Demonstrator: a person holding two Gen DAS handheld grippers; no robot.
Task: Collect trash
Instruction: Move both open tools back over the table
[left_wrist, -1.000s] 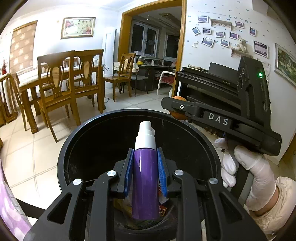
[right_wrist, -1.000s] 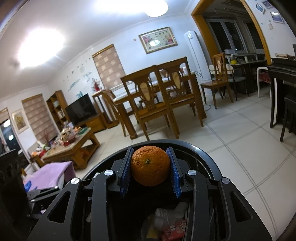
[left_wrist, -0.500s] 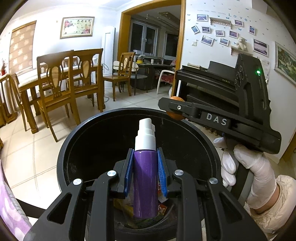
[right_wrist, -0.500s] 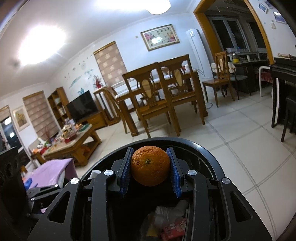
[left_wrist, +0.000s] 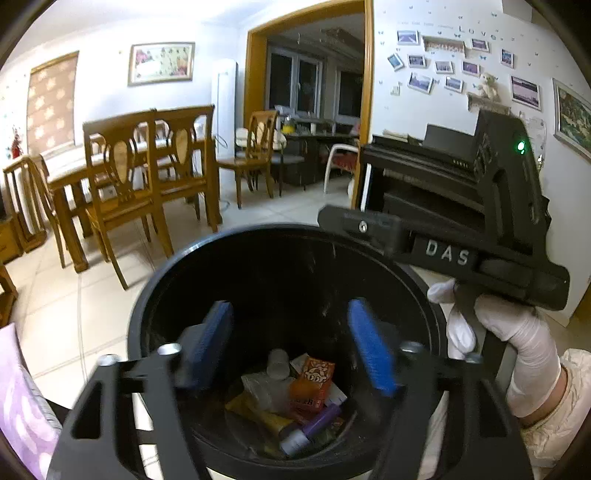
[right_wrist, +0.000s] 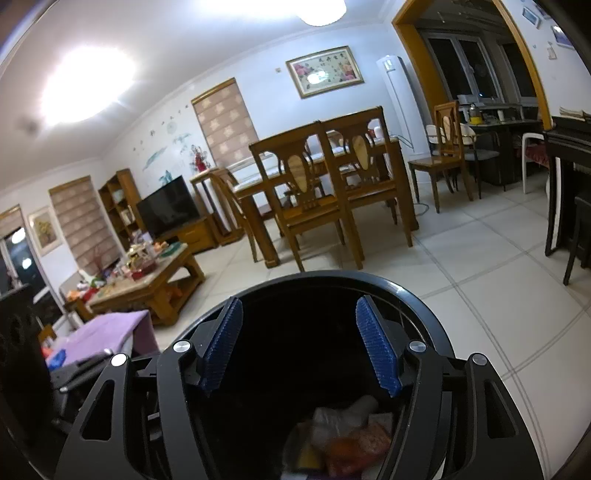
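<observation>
Both grippers' jaws are opening empty, so the purple bottle (left_wrist: 317, 424) and orange just dropped into the bin (left_wrist: 155, 306) below them.

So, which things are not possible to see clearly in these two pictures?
- Orange: right wrist view, only an orange blur in the trash bin.
- Carton print: left wrist view, too small.
- Purple bottle: left view, lower end cut off behind trash.
- Bin bottom: both views, trash covers it.

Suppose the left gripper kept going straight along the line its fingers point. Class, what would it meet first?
Probably the black bin's dark inner far wall; depth is unclear. The left gripper is opening, nothing between its pads, with the trash pile lower down.
</observation>
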